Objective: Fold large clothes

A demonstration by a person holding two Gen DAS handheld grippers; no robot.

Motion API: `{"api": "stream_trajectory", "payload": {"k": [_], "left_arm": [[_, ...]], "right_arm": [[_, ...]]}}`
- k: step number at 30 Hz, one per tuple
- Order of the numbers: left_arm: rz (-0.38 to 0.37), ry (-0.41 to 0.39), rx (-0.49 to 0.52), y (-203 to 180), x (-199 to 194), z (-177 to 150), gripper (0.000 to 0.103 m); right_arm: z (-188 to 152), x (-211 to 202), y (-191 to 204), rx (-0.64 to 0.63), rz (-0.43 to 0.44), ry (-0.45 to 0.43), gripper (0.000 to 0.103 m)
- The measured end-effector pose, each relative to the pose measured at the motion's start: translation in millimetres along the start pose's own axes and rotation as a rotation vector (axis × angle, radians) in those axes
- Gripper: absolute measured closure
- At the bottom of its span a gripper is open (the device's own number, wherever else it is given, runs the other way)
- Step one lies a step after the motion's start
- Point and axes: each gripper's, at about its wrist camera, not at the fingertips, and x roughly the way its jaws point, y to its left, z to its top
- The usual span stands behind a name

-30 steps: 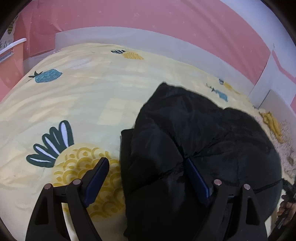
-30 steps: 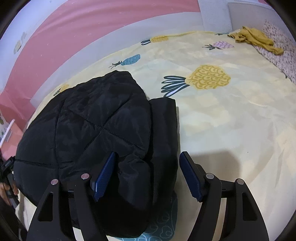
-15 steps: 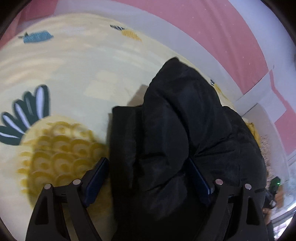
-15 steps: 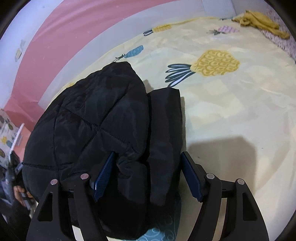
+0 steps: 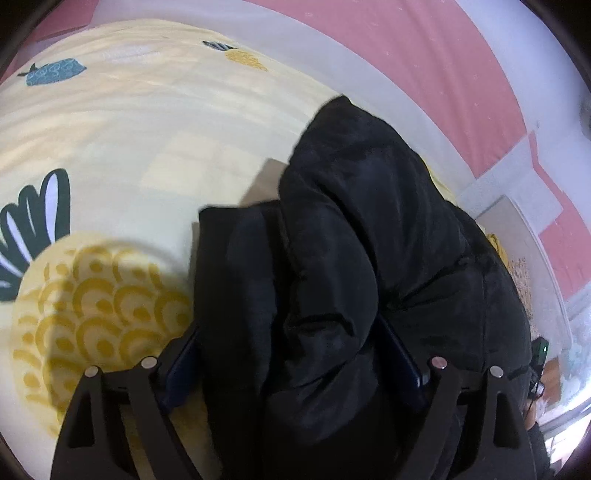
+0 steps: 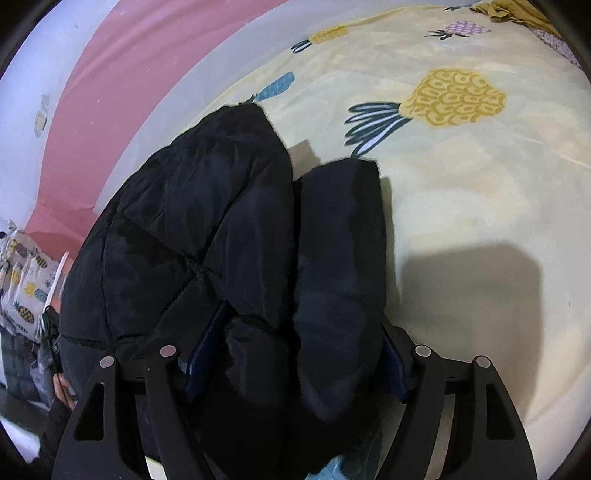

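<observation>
A black puffy jacket (image 5: 351, 221) lies folded in a thick bundle on a yellow bed sheet (image 5: 129, 129) printed with pineapples. My left gripper (image 5: 291, 362) stands wide open and straddles the jacket's near edge, with padded folds filling the gap between its blue pads. In the right wrist view the same jacket (image 6: 207, 221) shows a narrower folded strip along its right side. My right gripper (image 6: 299, 362) is also wide open, astride that strip and the bulge beside it. Neither gripper is squeezing the fabric.
A pink and white wall (image 5: 406, 48) runs along the far side of the bed. A mustard garment (image 6: 506, 11) lies at the far corner of the sheet (image 6: 480, 240). A pineapple-print pillow (image 6: 26, 288) sits at the left edge.
Both grippers have tipped downward and closed in on the jacket. Its folds now fill the gaps between the jaws; a second ago the left one's left finger stood over bare sheet.
</observation>
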Motion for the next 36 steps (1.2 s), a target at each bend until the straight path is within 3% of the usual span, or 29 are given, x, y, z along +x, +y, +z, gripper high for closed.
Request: {"api": "stream_trajectory", "payload": {"k": [8, 10, 11, 12, 17, 21, 23, 36], "left_arm": [[0.014, 0.033, 0.031, -6, 13, 12, 0.014], [0.013, 0.036, 0.033, -7, 13, 12, 0.014], [0.012, 0.036, 0.031, -7, 13, 12, 0.015], [0.011, 0.037, 0.033, -9, 13, 12, 0.019], [0.014, 0.035, 0.071, -23, 16, 14, 0.039], [0.077, 0.022, 0.118, -42, 7, 16, 0.065], [0.109, -0.004, 0.130, -52, -4, 17, 0.070], [0.137, -0.125, 0.164, -79, -78, 7, 0.076]], "right_arm": [[17, 19, 0, -0.013, 0.024, 0.007, 0.030], [19, 20, 0, -0.014, 0.033, 0.011, 0.035], [18, 19, 1, -0.014, 0.042, 0.013, 0.043], [16, 17, 3, -0.017, 0.046, 0.013, 0.050], [15, 16, 13, -0.052, 0.018, 0.004, 0.061], [16, 6, 26, -0.072, -0.008, -0.011, 0.072], [14, -3, 33, -0.081, -0.020, -0.028, 0.074], [-1, -63, 68, -0.133, 0.024, -0.129, 0.079]]}}
